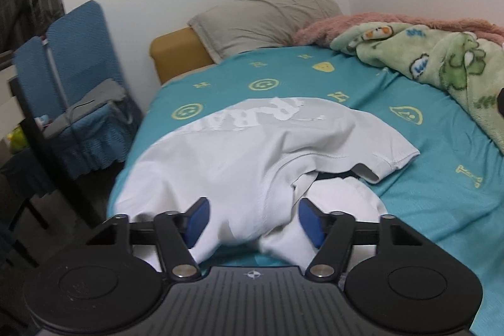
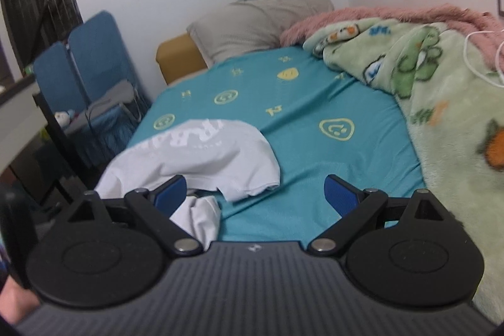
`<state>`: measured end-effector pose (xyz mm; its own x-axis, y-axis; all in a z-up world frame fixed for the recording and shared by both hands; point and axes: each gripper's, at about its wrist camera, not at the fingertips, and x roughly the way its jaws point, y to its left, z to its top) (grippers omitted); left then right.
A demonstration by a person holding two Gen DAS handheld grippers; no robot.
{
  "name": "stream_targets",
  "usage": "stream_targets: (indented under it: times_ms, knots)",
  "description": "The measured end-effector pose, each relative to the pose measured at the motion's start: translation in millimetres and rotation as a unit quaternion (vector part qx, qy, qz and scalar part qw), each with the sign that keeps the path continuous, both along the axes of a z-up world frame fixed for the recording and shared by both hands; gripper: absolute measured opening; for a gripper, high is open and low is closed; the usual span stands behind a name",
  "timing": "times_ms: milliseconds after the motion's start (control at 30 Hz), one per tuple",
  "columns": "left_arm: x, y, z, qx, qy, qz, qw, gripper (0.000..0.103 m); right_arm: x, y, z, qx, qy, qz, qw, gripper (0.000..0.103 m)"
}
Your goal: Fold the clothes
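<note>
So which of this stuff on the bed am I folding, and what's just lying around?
For the job:
white T-shirt
left gripper, open over it
right gripper, open

Lying about:
grey pillow
green cartoon blanket
pink fuzzy blanket
blue chair

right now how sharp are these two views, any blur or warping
Left wrist view: white t-shirt print smeared, fabric near the left gripper soft; bed edges bow from fisheye. Right wrist view: green cartoon blanket and blue chair blurred, right gripper sharp.

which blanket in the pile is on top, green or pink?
The green cartoon-print blanket is on top; the pink fluffy blanket only shows as a fringe behind it, by the wall. Both lie right of the white t-shirt.
</note>
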<state>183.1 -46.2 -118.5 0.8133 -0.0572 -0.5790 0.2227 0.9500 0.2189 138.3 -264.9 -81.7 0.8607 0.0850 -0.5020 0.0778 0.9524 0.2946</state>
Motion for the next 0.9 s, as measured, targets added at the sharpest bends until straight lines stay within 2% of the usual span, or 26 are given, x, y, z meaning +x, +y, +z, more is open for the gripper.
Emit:
stream_targets:
  times_ms: [133, 167, 267, 367, 467, 600, 767, 900]
  knots:
    - [18.3, -3.5, -16.5, -0.009, 0.015, -0.010, 0.9998, 0.040, 25.9, -1.3, -16.6, -0.001, 0.007, 0.005, 1.000, 0.096]
    - [20.0, -3.4, -18.9, -0.008, 0.015, -0.010, 0.9998, 0.032, 31.0, -0.2, -20.7, -0.004, 0.008, 0.009, 1.000, 0.096]
    - [18.9, 3.5, -14.8, -0.018, 0.000, 0.011, 0.9998, 0.016, 42.9, 3.6, -32.4, -0.025, 0.011, 0.017, 0.999, 0.096]
    - [1.8, 12.8, 5.7, -0.042, -0.025, 0.024, 0.9985, 0.013, 47.7, 5.5, -38.0, -0.044, 0.005, 0.020, 0.999, 0.096]
    - [-19.8, 22.2, 33.6, -0.067, -0.054, 0.021, 0.9961, 0.013, 46.2, 7.3, -33.6, -0.063, -0.021, 0.018, 0.998, 0.096]
    - [-51.6, 37.2, 67.0, -0.112, -0.064, 0.017, 0.9915, 0.012, 34.5, 15.8, -22.3, -0.076, -0.059, 0.028, 0.995, 0.096]
    - [-88.2, 50.9, 89.4, -0.136, -0.077, 0.013, 0.9876, 0.012, 5.6, 42.6, -4.1, -0.085, -0.093, 0.072, 0.989, 0.096]
    - [-106.3, 55.5, 97.6, -0.154, -0.081, 0.014, 0.9847, 0.012, -12.1, 73.9, 0.2, -0.088, -0.089, 0.121, 0.985, 0.096]
